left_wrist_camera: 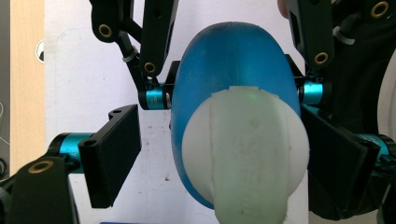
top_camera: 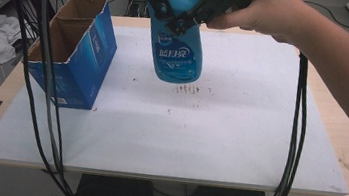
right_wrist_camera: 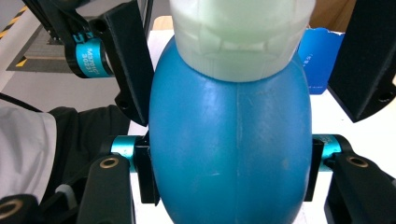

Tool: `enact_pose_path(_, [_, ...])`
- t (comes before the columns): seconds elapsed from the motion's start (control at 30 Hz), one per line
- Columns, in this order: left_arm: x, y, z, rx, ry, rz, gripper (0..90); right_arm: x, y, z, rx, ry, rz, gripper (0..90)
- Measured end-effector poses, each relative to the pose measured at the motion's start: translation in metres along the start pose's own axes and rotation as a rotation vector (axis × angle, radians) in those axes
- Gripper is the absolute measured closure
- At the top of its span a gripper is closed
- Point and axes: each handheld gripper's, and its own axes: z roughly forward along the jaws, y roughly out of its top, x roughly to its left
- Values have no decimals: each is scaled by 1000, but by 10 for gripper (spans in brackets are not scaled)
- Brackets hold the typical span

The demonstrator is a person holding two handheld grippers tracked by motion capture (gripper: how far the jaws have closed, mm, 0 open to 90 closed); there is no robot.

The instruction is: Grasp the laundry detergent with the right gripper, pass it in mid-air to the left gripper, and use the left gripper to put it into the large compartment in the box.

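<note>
Blue plastic detergent bottle with white cap (top_camera: pixel 178 53) hangs at top centre of high view, above white board (top_camera: pixel 208 137). Right gripper (right_wrist_camera: pixel 231 163) pinches its shoulders; left gripper (left_wrist_camera: pixel 224 144) jaws spread beside cap. Blue cardboard box (top_camera: pixel 75 50) upper left.

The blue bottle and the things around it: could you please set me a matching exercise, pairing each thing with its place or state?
Things:
1. blue bottle
2. cardboard box
3. left gripper
4. right gripper

Places or states:
A. jaws open, one on each side of the white cap
B. held up above the white board
C. jaws clamped on the bottle's blue body
D. standing on the board's left side, top open

Pairs: 1-B, 2-D, 3-A, 4-C
</note>
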Motion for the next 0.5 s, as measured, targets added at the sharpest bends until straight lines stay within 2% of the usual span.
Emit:
enact_pose_path(0.1, [0,0,0,3,1,-2,170,1,0,0,4,0,13,413])
enact_pose_path(0.13, [0,0,0,2,0,0,177,3,0,-1,15,2,32,413])
enact_pose_path(0.27, [0,1,0,1,1,0,199,3,0,-2,22,5,31,413])
enact_pose_path(0.33, [0,1,1,5,-1,-3,204,1,0,0,6,-1,0,413])
enact_pose_path(0.5, [-1,1,1,3,-3,0,226,2,-1,-1,15,0,14,412])
